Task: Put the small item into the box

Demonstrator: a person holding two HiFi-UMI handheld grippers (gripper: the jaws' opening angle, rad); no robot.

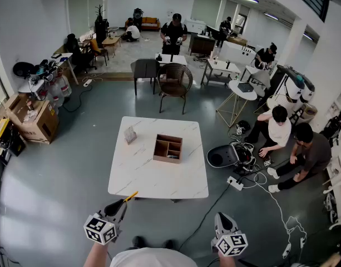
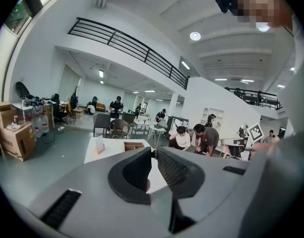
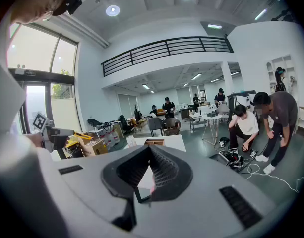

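A wooden box (image 1: 168,148) with several compartments stands on the white marble table (image 1: 159,179), right of centre. The small item (image 1: 130,134), a clear upright packet, stands left of the box, apart from it. My left gripper (image 1: 124,200) and right gripper (image 1: 221,217) are held low near my body, short of the table's near edge, both shut and empty. In the left gripper view the shut left gripper (image 2: 152,150) points at the box (image 2: 134,146) and item (image 2: 99,145). The right gripper (image 3: 150,148) faces the box (image 3: 154,142) too.
Two chairs (image 1: 174,80) stand beyond the table's far side. People sit on the floor at the right (image 1: 281,131) beside a black device (image 1: 223,156), a power strip (image 1: 235,183) and cables. Cardboard boxes (image 1: 31,118) are at the left wall.
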